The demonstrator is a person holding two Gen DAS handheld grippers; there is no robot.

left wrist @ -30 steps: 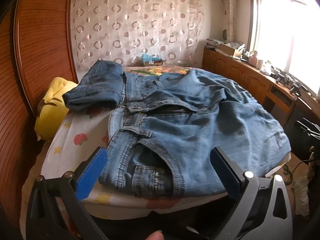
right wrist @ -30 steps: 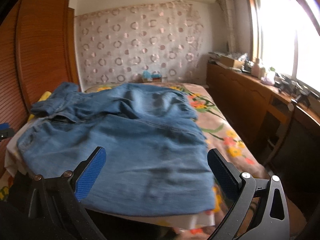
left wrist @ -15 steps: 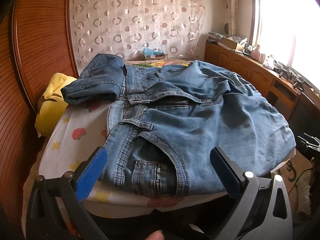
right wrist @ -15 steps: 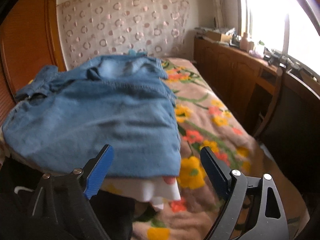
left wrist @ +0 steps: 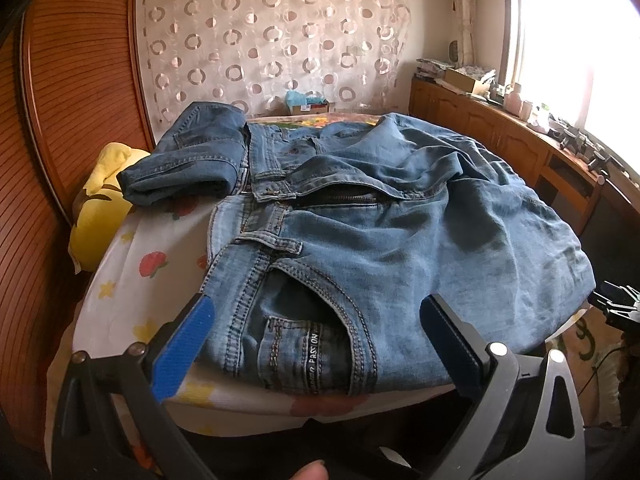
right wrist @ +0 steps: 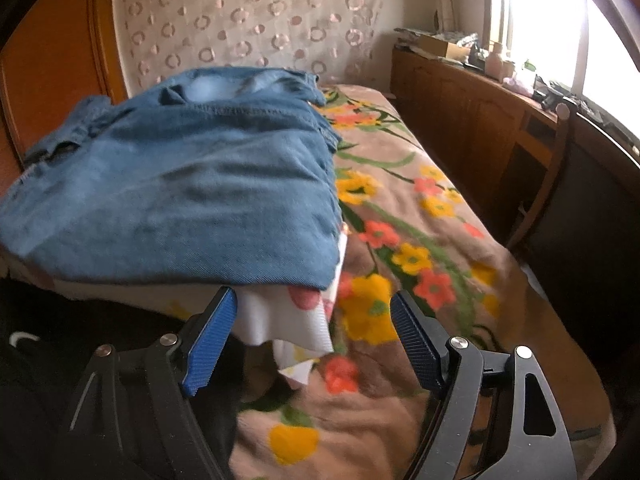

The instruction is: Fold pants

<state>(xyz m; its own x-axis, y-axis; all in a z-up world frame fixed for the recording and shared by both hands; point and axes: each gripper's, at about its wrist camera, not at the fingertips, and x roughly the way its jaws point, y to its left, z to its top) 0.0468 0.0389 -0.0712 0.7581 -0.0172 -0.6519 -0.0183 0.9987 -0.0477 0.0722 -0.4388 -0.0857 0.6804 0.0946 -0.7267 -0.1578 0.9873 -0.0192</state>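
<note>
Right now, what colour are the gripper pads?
Blue pads on black frames, clearest in the left wrist view.

wall: circle-print curtain (left wrist: 276,44) | right: bright window (left wrist: 568,40) | wooden cabinets (left wrist: 500,140)

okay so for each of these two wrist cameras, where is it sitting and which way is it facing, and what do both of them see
Left wrist: on the left gripper, angled down at the waistband end of the jeans; open blue pads and a fingertip show.
Right wrist: on the right gripper, angled down at the jeans' near corner and floral blanket; its jaws have just been closing, nothing gripped.
Shared: jeans, circle-patterned curtain, sideboard.
</note>
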